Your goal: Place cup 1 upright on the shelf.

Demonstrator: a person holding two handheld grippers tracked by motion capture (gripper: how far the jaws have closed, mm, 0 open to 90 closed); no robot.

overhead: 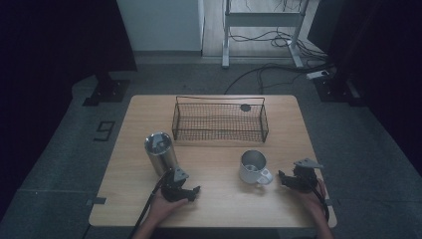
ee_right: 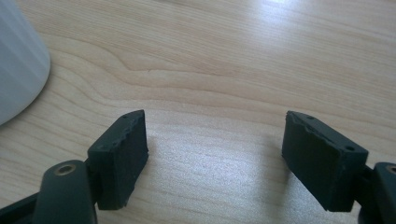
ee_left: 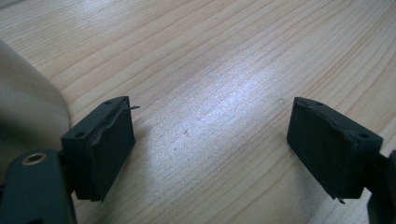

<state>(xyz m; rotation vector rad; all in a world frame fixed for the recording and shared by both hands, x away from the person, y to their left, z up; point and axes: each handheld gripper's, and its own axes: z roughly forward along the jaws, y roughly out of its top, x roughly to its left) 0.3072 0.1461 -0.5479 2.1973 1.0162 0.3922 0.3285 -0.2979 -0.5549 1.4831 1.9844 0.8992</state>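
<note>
In the high view the table (overhead: 214, 209) fills the middle of the frame. Left of centre stands a steel tumbler (overhead: 160, 152), upright, mouth up. Just below and right of it, in the lower left-centre of the frame, the left gripper (overhead: 191, 191) lies low over the wood in the person's left hand (overhead: 161, 208), close beside the tumbler's base but not touching it, as far as can be seen. In the left gripper view its jaws stand apart with only bare wood between them, holding nothing; a pale curved surface, probably the tumbler (ee_left: 23, 107), sits at the left edge.

Above centre, toward the far edge, is a wire basket (overhead: 220, 119), with a small dark disc (overhead: 245, 107) at its upper right corner.

Right of centre stands a white mug (overhead: 254, 168), handle toward the lower right. Near it on the right, the right gripper (overhead: 282, 179) points at the mug, a gap between them. The right gripper view shows its jaws spread and empty over the wood, with the mug (ee_right: 18, 65) at the upper left.
</note>
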